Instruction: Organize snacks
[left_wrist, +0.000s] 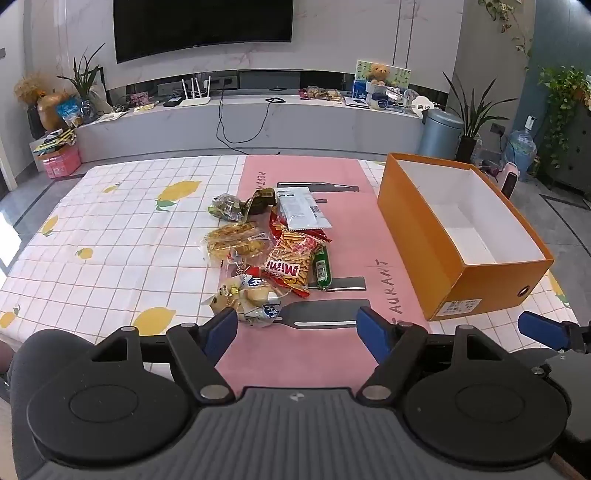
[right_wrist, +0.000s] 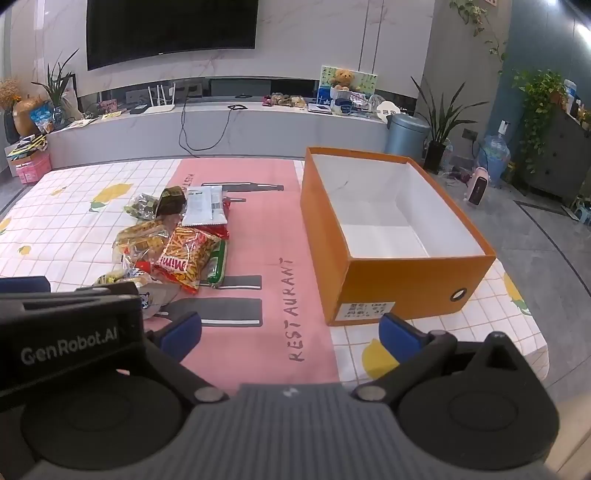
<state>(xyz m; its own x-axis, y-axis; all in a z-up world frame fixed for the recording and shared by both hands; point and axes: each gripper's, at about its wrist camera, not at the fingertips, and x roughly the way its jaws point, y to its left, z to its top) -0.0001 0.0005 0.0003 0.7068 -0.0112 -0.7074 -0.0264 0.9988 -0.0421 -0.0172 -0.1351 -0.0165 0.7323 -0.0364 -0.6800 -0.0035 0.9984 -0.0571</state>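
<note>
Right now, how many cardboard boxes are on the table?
1: the orange box stands open and empty at the table's right side, apart from the snack pile on the pink strip. Nothing in either view suggests a second one is hidden.

A dark television (left_wrist: 202, 27) is hanging on the marble wall at top centre, daylight is glaring off the grey floor (right_wrist: 535, 236) at right, and potted plants (left_wrist: 474, 118) are flanking the long low console (left_wrist: 258, 122).

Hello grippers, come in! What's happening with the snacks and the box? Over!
Left gripper open, holding nothing. Right gripper open, holding nothing. Snacks piled on the table, orange box empty beside them. Nothing in the way.
</note>
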